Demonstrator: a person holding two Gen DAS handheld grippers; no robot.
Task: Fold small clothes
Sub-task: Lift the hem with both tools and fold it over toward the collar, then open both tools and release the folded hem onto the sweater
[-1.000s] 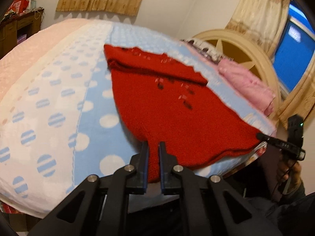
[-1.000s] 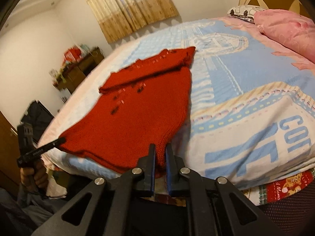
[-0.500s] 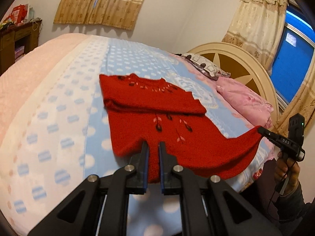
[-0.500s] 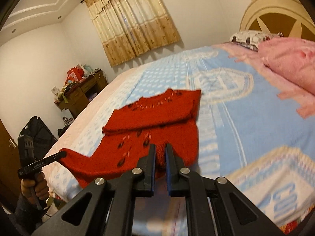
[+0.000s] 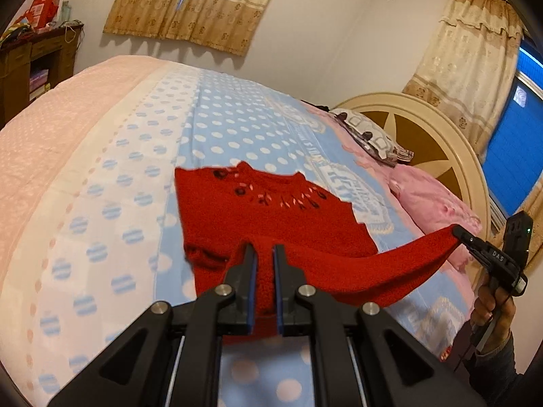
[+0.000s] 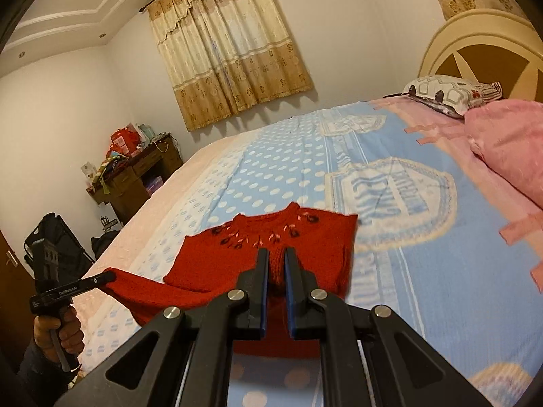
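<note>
The red sweater [image 5: 271,213] now has its hem lifted off the bed [image 5: 101,169] and carried toward the collar at 12 o'clock; a second ago that hem still lay at the bed's near edge. The left claw [image 5: 264,254] is clenched on one hem corner, and the right claw [image 6: 275,257] is clenched on the other. The hem stretches between them, while the upper body lies flat beyond.

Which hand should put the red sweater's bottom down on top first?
Neither, probably: both together. The left gripper and right gripper each pinch a bottom corner of the sweater, lifted level over its top part, with the hem stretched between them.
</note>
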